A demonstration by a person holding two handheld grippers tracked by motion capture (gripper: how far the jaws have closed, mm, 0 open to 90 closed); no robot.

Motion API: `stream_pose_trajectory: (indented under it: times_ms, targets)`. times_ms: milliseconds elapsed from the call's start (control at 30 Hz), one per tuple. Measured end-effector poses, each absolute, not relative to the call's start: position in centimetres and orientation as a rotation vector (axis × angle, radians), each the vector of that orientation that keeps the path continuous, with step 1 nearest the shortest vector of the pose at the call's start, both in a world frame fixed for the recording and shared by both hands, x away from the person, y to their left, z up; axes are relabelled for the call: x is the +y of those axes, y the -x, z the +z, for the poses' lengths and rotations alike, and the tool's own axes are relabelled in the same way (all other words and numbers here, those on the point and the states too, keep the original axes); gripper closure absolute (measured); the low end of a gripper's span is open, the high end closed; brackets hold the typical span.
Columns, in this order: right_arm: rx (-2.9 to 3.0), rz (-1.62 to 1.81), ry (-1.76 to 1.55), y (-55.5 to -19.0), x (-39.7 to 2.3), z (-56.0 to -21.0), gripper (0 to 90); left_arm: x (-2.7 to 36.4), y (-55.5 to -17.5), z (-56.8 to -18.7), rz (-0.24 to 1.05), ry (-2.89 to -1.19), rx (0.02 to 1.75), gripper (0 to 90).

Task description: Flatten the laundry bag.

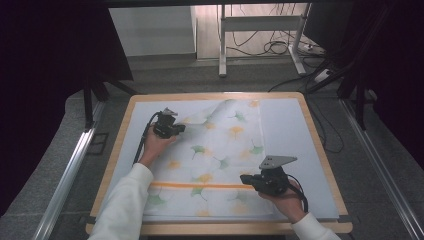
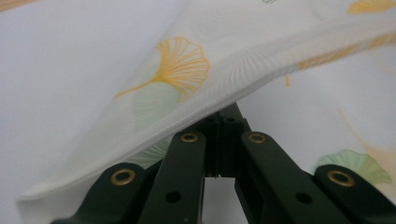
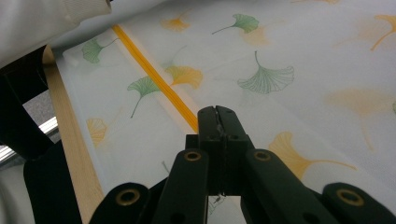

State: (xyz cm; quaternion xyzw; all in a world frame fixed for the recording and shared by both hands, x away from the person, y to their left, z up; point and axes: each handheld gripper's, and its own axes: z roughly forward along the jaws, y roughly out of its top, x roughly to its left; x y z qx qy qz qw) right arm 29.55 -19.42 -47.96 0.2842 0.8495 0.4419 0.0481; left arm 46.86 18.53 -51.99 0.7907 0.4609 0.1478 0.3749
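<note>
while the ginkgo-print cloth (image 1: 215, 160) lies spread on the table (image 1: 320, 150), the left gripper (image 1: 176, 128) has its 2 jaws closed on the cloth's far left corner, lifting it. the right gripper (image 1: 243, 178) pinches the cloth by its orange stripe (image 3: 154, 77).

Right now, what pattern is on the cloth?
White cloth with green and yellow ginkgo leaves and one orange stripe; clearest in the right gripper view.

Both grippers (image 1: 176, 129) (image 1: 243, 179) (jaws closed)
</note>
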Motion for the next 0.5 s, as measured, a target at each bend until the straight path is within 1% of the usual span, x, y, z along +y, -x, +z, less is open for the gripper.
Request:
stream_pose_trajectory:
  times_ms: [233, 500]
  targets:
    - [2.605, 1.32, -0.845, -29.4, -19.2, -48.1, 89.3, 20.2, -48.4, -51.7, 0.404, -1.996, 1.265, 90.0]
    - [2.61, 1.309, -0.853, -29.5, -19.3, -48.1, 89.3, 21.0, -47.8, -51.7, 0.411, -2.008, 1.276, 90.0]
